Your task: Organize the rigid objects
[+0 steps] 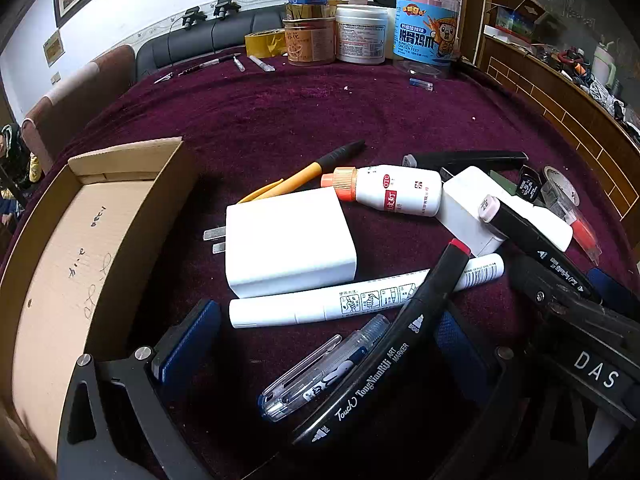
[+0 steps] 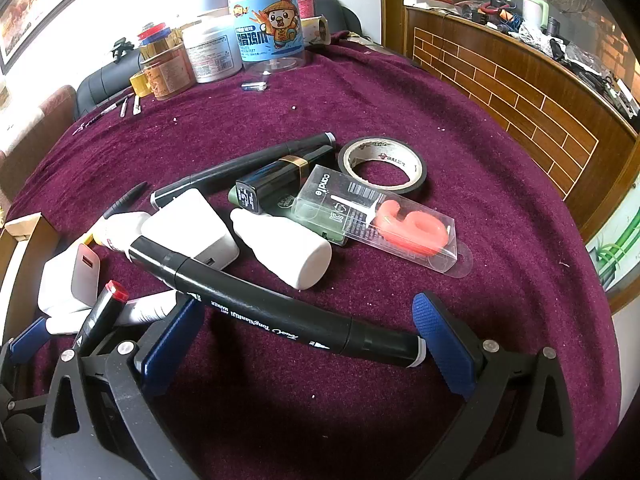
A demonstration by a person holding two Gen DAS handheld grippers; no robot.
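Observation:
A pile of small objects lies on the purple cloth. In the left wrist view my left gripper (image 1: 328,344) is open around a black art marker with a red cap (image 1: 404,332) and a clear pen (image 1: 320,368). A white marker (image 1: 360,292), a white charger (image 1: 288,240) and a white bottle with an orange cap (image 1: 392,190) lie just ahead. An open cardboard box (image 1: 52,264) stands at the left. In the right wrist view my right gripper (image 2: 308,336) is open with a long black art marker (image 2: 280,312) lying across between its fingers.
A tape roll (image 2: 382,164), a boxed orange candle (image 2: 384,220), a black lipstick case (image 2: 280,178), a white bottle (image 2: 288,248) and a second charger (image 2: 192,224) lie in the pile. Jars and tubs (image 1: 360,32) stand at the table's far edge. A wooden counter (image 2: 520,92) runs along the right.

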